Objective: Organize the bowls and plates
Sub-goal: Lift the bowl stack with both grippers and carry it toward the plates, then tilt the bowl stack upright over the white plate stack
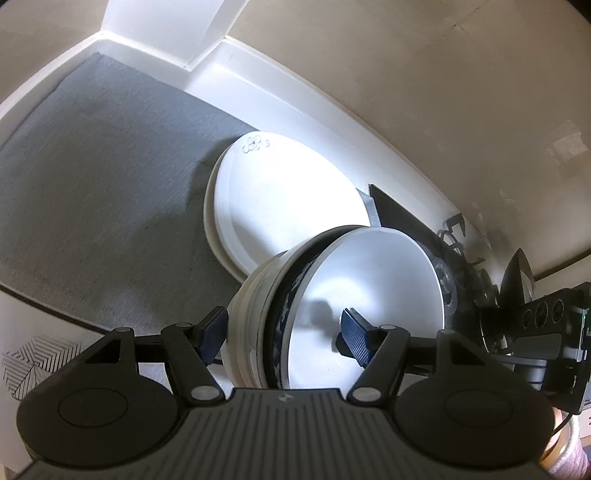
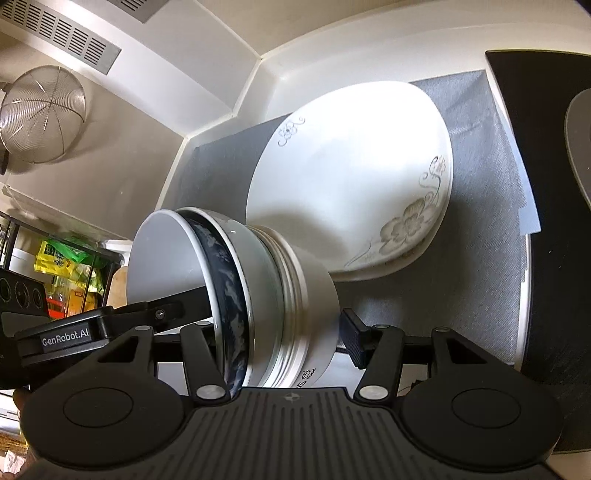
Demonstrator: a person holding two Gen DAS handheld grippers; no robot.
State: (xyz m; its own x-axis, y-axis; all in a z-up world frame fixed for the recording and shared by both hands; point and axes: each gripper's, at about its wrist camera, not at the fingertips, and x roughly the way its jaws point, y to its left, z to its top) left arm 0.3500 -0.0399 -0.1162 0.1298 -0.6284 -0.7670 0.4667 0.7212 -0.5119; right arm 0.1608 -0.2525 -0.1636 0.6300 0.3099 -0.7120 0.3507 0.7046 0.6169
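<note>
A stack of nested bowls (image 1: pixel 369 284), white ones with a blue-patterned one among them, hangs tipped on its side above the grey mat (image 1: pixel 110 177). My left gripper (image 1: pixel 282 330) is shut on its rim, one pad inside the inner bowl, the other against the outer wall. My right gripper (image 2: pixel 280 332) clamps the same bowl stack (image 2: pixel 258 288) from the other side; its right pad presses the base and its left finger is hidden by the bowls. Behind, a stack of white flower-printed plates (image 1: pixel 280 192) (image 2: pixel 347 192) lies on the mat (image 2: pixel 480 184).
A black stove top (image 2: pixel 554 229) (image 1: pixel 402 218) borders the mat. White raised counter edges (image 1: pixel 258 74) and a wall close off the far side. A wire strainer (image 2: pixel 40 114) hangs on the wall, below a vent (image 2: pixel 59 29). Yellow packets (image 2: pixel 62 258) sit on a shelf.
</note>
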